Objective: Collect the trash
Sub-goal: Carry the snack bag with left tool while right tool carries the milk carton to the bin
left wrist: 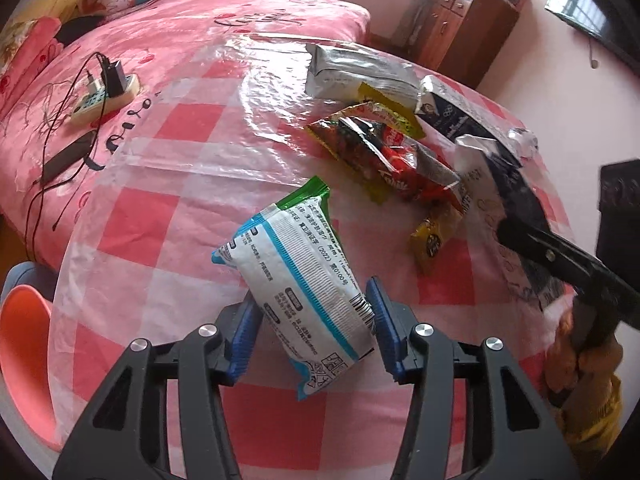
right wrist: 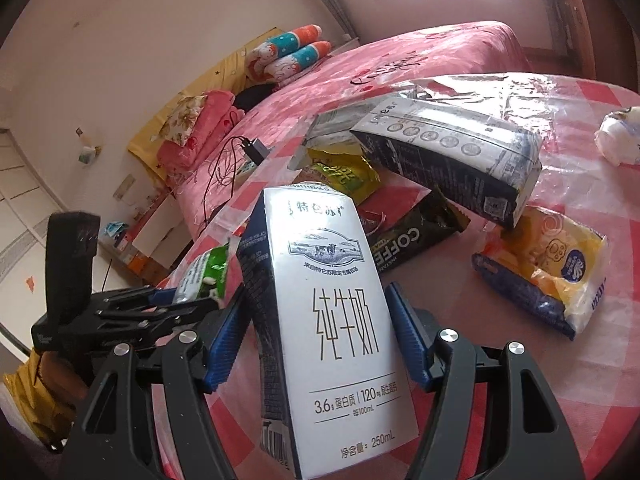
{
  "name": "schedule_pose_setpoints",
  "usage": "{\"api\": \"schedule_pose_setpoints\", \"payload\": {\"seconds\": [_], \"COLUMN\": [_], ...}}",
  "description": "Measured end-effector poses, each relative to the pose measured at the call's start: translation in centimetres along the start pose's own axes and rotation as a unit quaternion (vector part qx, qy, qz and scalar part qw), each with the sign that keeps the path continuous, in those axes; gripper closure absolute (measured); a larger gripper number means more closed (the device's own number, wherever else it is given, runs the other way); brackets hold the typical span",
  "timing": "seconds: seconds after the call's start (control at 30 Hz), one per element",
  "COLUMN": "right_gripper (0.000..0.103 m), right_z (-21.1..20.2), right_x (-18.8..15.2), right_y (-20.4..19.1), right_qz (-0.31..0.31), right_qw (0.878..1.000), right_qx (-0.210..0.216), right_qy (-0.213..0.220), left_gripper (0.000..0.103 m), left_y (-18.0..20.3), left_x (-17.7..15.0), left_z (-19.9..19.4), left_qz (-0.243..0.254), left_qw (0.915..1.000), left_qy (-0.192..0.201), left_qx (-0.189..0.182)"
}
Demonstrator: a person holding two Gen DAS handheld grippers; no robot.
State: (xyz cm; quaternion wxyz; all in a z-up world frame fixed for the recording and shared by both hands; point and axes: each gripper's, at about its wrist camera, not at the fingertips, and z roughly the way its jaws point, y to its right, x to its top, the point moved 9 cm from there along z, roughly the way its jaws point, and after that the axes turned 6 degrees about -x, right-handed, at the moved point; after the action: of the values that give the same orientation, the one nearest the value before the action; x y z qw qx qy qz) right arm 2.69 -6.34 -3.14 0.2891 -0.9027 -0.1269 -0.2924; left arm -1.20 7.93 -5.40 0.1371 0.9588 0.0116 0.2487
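— Above the table (left wrist: 132,216), what are the left tongs (left wrist: 316,320) gripping?
— A snack packet (left wrist: 296,276), pinched closed and lifted clear.
— And the right tongs (right wrist: 316,332)?
— Clamping a milk carton (right wrist: 332,320) upright, probably so leftovers are not spilling; other wrappers (left wrist: 384,160) are lying nearby.

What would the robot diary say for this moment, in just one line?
left gripper: shut on white snack packet | right gripper: shut on milk carton | both lifted above table | wrappers remain

Pink bed (left wrist: 200,28), power strip (left wrist: 105,98), wooden cabinet (left wrist: 460,28)
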Motion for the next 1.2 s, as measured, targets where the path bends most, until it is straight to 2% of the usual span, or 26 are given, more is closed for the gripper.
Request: {"api": "schedule_pose_setpoints", "payload": {"seconds": [0.1,0.33,0.63,0.87,1.2], "right_gripper": [0.035,0.036,0.036,0.036,0.036], "right_z": [0.0,-0.4,0.0,1.8,7.0], "right_x": [-0.1,-0.4,-0.4,-0.3,-1.0], "right_y": [-0.1,-1.0,-4.8,-9.3,-20.2], "right_qz": [0.023,0.054,0.078,0.077,0.027], "right_qw": [1.000,0.998,0.997,0.996,0.991], "right_qx": [0.000,-0.034,-0.019,0.012,0.089], "right_qy": [0.000,0.002,-0.007,-0.032,-0.098], "left_gripper": [0.050,0.050,0.050,0.050,0.050], "left_y": [-0.3,-1.8,-4.9,-8.4,-17.5], "left_x": [0.0,-0.3,-1.2,-2.1,-5.2], "left_z": [-0.6,-1.9,-4.2,-6.1,-10.2], "left_qz": [0.008,0.008,-0.006,-0.026,-0.091], "left_qw": [0.9998,0.9985,0.9968,0.9957,0.9915], "left_qy": [0.009,0.026,0.047,0.065,0.092], "left_qx": [-0.015,-0.048,-0.064,-0.060,-0.005]}}
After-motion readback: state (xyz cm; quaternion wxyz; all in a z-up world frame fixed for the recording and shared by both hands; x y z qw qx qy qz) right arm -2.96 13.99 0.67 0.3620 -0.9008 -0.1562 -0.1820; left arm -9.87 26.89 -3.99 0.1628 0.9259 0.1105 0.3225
